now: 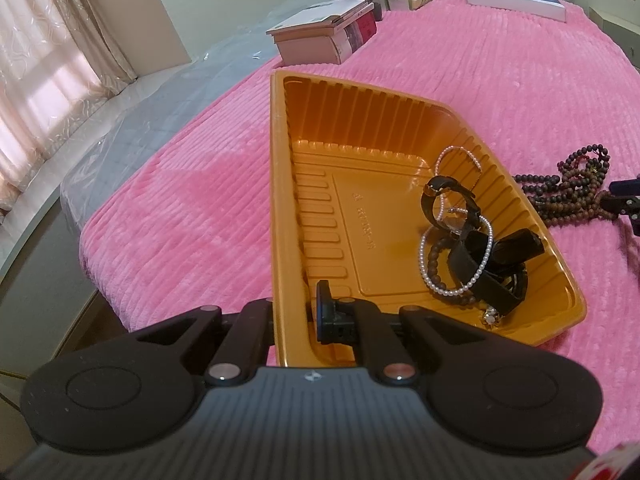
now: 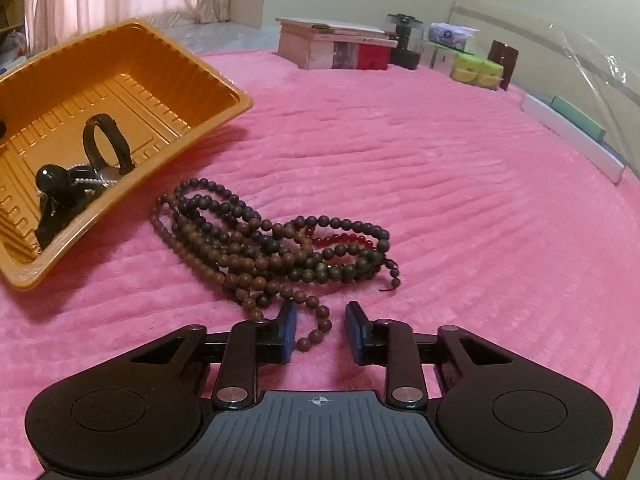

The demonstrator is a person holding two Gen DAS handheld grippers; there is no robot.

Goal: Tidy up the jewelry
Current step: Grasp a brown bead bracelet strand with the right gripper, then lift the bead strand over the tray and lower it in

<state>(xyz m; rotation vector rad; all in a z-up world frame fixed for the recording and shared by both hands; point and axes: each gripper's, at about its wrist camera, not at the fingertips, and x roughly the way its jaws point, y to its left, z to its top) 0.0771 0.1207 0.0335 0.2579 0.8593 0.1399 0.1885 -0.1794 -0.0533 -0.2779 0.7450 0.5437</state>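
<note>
An orange plastic tray [image 1: 277, 168] lies on the pink blanket, and my left gripper [image 1: 298, 300] is shut on its near wall, one finger inside and one outside. A black watch [image 1: 472, 256], a pearl bracelet [image 1: 424, 272] and a dark bead bracelet lie tangled in the tray's right end. To the right of the tray [image 2: 240, 100] sits a pile of brown wooden bead strands [image 2: 280, 248]. My right gripper [image 2: 321, 309] is low over the pile's near end. A loop of beads lies between its blue pads, which stand apart from it.
A stack of books [image 2: 332, 44], tissue packs [image 2: 476, 68] and a small jar line the far side of the bed. A flat white box [image 2: 572, 136] lies at the right. The blanket's edge [image 1: 100, 256] drops off left of the tray, towards the curtained window.
</note>
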